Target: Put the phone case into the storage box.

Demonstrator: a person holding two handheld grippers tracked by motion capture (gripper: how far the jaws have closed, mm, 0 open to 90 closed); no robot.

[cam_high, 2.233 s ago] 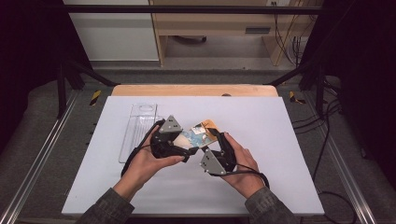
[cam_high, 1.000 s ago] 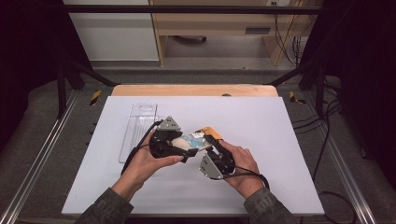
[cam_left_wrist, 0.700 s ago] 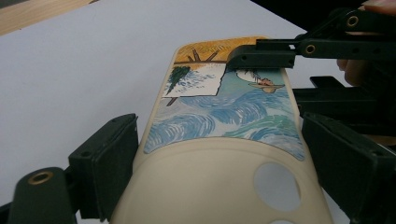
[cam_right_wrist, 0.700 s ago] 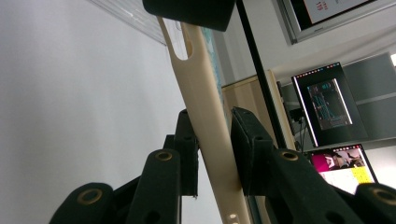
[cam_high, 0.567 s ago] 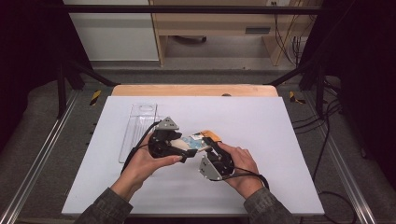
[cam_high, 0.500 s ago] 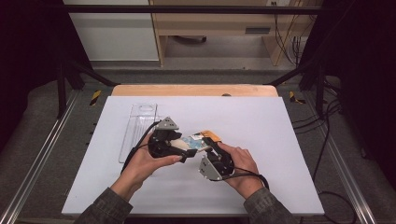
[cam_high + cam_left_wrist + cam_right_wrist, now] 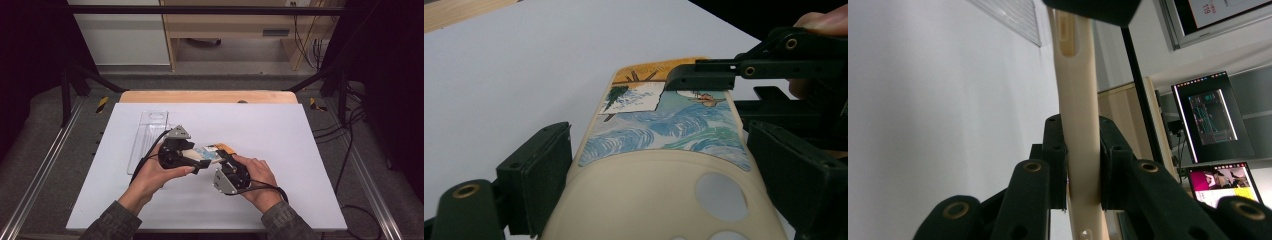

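My left tool (image 7: 192, 161) has its two black jaws set on either long side of a cream phone case (image 7: 659, 165), at the camera-cutout end, and the case is held between them; these jaws have just been easing apart a little. My right tool (image 7: 226, 161) pinches the same case across its thin edge, pads (image 7: 1058, 165) pressed on both faces, and its jaws have just been closing further on it. In the left gripper view, one right-tool jaw lies across the far end of the case at about one o'clock.

The case, printed with blue waves and an orange band, sits between my two hands just above the white bench (image 7: 280, 130), near its middle. A clear plastic package (image 7: 150, 135) lies flat on the bench at about eleven o'clock from the left tool.
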